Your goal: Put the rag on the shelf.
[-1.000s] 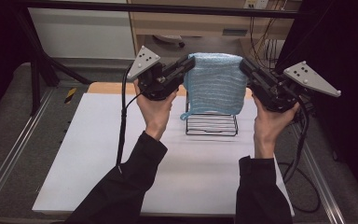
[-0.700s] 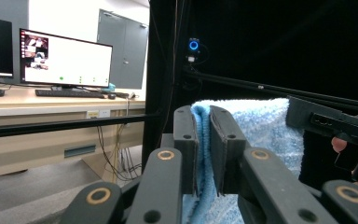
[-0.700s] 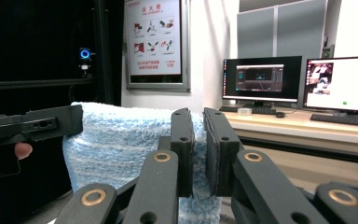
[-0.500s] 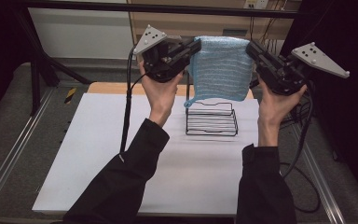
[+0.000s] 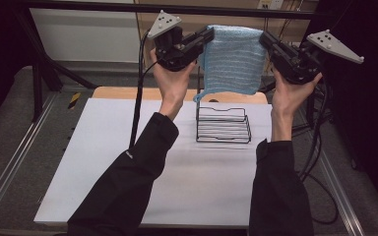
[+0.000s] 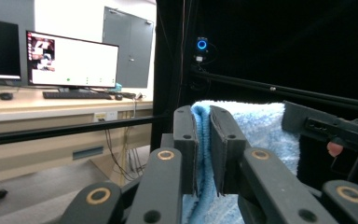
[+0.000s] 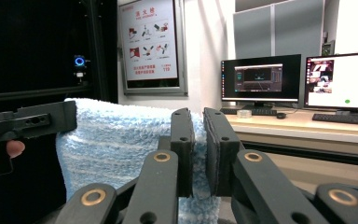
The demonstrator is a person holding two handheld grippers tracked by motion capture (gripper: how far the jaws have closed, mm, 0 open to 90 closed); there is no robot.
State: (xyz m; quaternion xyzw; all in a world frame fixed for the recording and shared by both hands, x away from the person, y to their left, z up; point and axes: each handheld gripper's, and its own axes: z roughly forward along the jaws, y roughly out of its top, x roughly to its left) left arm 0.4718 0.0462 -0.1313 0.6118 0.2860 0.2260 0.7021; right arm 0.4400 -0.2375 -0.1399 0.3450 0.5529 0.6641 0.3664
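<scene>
A light blue striped towel [image 5: 234,59] hangs spread in the air above the table, stretched between both grippers. My left gripper [image 5: 208,35] is shut on its upper left corner, and in the left gripper view the folded towel edge [image 6: 204,140] sits pinched between the two black pads. My right gripper [image 5: 264,38] is shut on the upper right corner; the right gripper view shows the towel [image 7: 121,140] pressed between its pads. A black wire rack [image 5: 223,126] stands on the white table [image 5: 103,162] directly below the towel's lower edge.
A wooden board edge [image 5: 123,93] runs along the table's far side. Metal frame rails [image 5: 10,167] flank the table on both sides. Black cables [image 5: 320,147] trail down at the right. Desks with monitors [image 7: 261,77] stand beyond the work area.
Both hands have risen and moved away from me, lifting the stretched towel off the wire rack so it now hangs clear above it.
</scene>
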